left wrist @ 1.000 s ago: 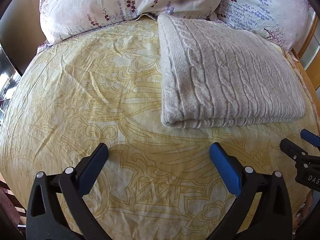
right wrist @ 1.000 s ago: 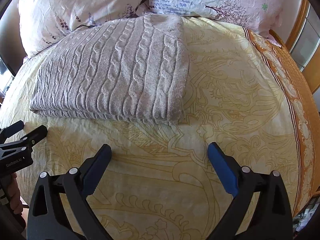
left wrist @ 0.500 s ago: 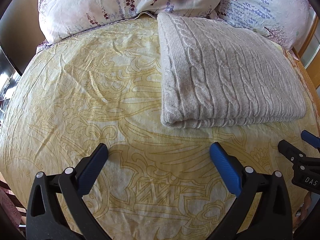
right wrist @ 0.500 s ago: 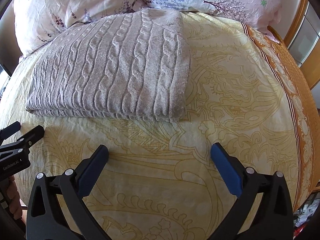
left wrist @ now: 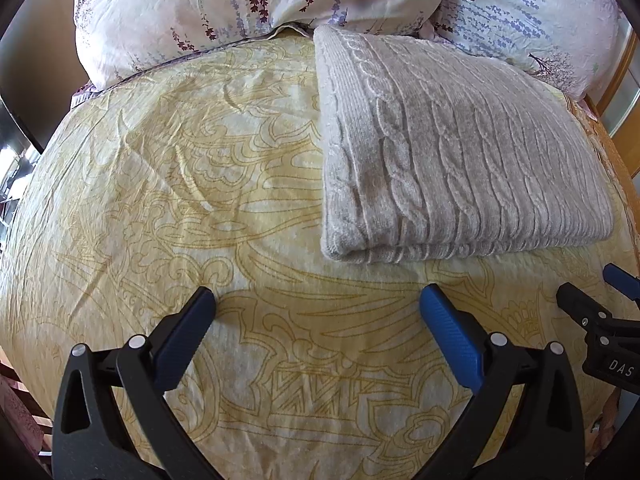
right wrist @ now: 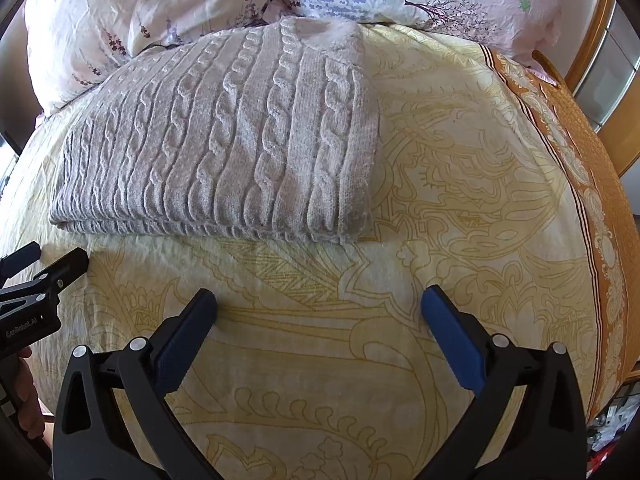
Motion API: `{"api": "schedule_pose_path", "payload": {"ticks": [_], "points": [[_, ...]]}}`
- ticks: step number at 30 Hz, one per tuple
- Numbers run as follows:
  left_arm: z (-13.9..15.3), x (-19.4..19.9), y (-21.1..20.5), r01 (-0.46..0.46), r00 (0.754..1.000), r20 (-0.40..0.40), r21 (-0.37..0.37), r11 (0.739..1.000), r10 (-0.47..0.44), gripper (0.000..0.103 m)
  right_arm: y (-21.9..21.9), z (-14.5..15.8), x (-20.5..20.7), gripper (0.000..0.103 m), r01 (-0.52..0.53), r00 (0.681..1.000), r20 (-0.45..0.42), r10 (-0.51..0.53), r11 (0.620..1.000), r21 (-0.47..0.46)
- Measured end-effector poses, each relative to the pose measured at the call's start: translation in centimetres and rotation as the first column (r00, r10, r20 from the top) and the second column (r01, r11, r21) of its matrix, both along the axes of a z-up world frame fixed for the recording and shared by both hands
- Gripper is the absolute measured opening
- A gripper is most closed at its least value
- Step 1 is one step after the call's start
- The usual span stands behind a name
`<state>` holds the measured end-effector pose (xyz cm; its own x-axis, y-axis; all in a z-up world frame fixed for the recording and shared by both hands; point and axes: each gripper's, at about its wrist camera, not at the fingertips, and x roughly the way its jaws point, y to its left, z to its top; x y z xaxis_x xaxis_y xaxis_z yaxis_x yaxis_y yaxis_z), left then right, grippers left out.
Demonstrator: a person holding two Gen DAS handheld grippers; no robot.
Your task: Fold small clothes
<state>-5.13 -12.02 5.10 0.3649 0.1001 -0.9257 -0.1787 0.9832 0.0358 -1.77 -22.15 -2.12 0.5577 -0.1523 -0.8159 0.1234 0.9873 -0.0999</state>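
the grey cable-knit sweater (left wrist: pixel 452 152) lies folded on the bed (left wrist: pixel 180 184), below the pillows (left wrist: pixel 248 4). thick and soft, it likely sags; its near folded edge suits gripping. left gripper (left wrist: pixel 316 316) and right gripper (right wrist: pixel 318 314) gape wide, empty.

Both wrist views face the folded sweater (left wrist: pixel 452 160) from nearby.

Grey cable-knit sweater (left wrist: pixel 452 160) (right wrist: pixel 224 148), folded into a neat rectangle w/ layered near edge, lying flat mid-bed, far end by pillows.
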Motion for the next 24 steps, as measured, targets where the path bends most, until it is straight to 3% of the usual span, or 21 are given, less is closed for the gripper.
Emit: {"api": "schedule_pose_path", "payload": {"ticks": [24], "points": [[-0.08, 0.02, 0.03, 0.004, 1.0, 0.006, 0.003, 1.0, -0.004, 0.101, -0.1, 0.04, 0.0, 0.102, -0.004, 1.0, 0.002, 0.004, 1.0, -0.001]]}}
